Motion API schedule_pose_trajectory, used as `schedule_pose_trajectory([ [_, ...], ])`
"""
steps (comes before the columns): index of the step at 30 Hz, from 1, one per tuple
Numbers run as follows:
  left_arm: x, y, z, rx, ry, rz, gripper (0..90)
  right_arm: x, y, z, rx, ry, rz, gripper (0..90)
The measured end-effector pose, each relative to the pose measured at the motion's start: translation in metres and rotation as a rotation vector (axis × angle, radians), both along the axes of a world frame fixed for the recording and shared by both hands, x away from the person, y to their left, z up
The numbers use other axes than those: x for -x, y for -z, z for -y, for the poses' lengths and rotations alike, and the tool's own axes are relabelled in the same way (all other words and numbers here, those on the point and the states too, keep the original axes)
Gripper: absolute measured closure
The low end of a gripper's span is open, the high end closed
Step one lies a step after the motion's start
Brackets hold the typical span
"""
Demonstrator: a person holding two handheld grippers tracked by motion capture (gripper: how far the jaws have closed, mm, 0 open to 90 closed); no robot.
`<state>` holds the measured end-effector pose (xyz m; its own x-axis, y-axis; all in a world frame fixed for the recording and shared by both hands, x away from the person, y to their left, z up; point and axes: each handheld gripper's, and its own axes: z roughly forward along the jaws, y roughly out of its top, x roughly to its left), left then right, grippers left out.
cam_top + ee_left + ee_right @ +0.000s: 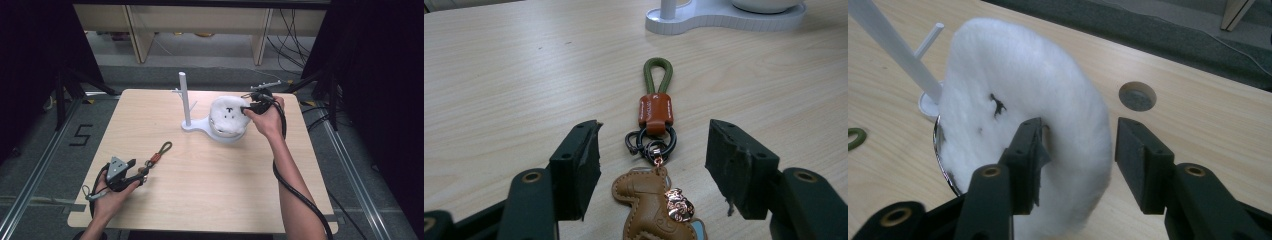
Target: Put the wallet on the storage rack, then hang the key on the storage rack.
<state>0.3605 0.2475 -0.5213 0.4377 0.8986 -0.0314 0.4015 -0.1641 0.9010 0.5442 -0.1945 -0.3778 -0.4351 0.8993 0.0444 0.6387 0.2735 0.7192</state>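
Observation:
A keychain (159, 152) lies on the wooden table (220, 190) at the front left: green cord loop (658, 75), orange leather tab (655, 110), black rings and a brown leather charm (649, 202). My left gripper (654, 170) rests low on the table and is open, one jaw on each side of the charm and rings, touching neither. At the back, a white fluffy round thing (229, 117) sits on a white stand (200, 127). My right gripper (1080, 160) is open and straddles the fluffy rim (1088, 125). In the high view, the left gripper (142, 172) and right gripper (246, 108) are far apart.
A tall white post (183, 97) with short side pegs rises from the stand, left of the fluffy thing. A round hole (1137, 96) is cut in the tabletop near the back right edge. Bare wood spreads across the table's middle and front right.

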Motion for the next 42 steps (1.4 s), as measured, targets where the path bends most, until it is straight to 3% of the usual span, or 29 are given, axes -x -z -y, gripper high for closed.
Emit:
schedule_pose_trajectory([
  [6,0.0,0.0,0.001,0.005,0.0,-0.004,37.4,0.003,-0.007,0.001,-0.021,0.024,0.0,49.2],
  [12,0.0,-0.001,0.002,0.001,-0.001,-0.008,37.4,0.007,-0.015,0.006,-0.048,0.019,0.032,47.3],
  [15,0.0,-0.002,0.002,0.026,0.006,-0.017,37.2,0.012,-0.018,0.007,-0.064,0.03,0.041,47.9],
  [24,-0.006,-0.008,0.005,0.014,0.016,-0.04,36.2,0.039,-0.007,0.025,-0.092,0.081,-0.048,54.7],
  [28,-0.009,-0.011,0.006,0.034,0.023,-0.082,36.2,0.055,0.008,0.035,-0.098,0.091,-0.092,58.5],
  [29,-0.009,-0.012,0.006,0.023,0.019,-0.097,36.2,0.059,0.011,0.039,-0.107,0.096,-0.123,59.2],
  [30,-0.01,-0.012,0.007,0.031,0.021,-0.11,36.2,0.063,0.016,0.042,-0.076,0.097,-0.126,59.8],
  [32,-0.012,-0.014,0.008,0.021,0.03,-0.135,36.2,0.071,0.024,0.046,-0.084,0.109,-0.15,60.2],
  [35,-0.015,-0.018,0.009,0.021,0.041,-0.144,36.2,0.081,0.034,0.051,-0.084,0.079,-0.167,60.5],
  [36,-0.016,-0.02,0.009,0.015,0.043,-0.149,36.2,0.086,0.035,0.051,-0.097,0.105,-0.212,60.5],
  [38,-0.018,-0.024,0.01,0.002,0.051,-0.16,35.9,0.094,0.04,0.048,-0.091,0.11,-0.214,60.2],
  [39,-0.019,-0.026,0.01,0.002,0.063,-0.16,35.8,0.097,0.042,0.05,-0.065,0.099,-0.217,59.8],
  [41,-0.021,-0.029,0.012,-0.004,0.062,-0.162,35.7,0.105,0.048,0.047,-0.081,0.093,-0.235,58.9],
  [42,-0.022,-0.03,0.013,-0.002,0.073,-0.168,35.8,0.107,0.051,0.047,-0.064,0.076,-0.234,58.3],
])
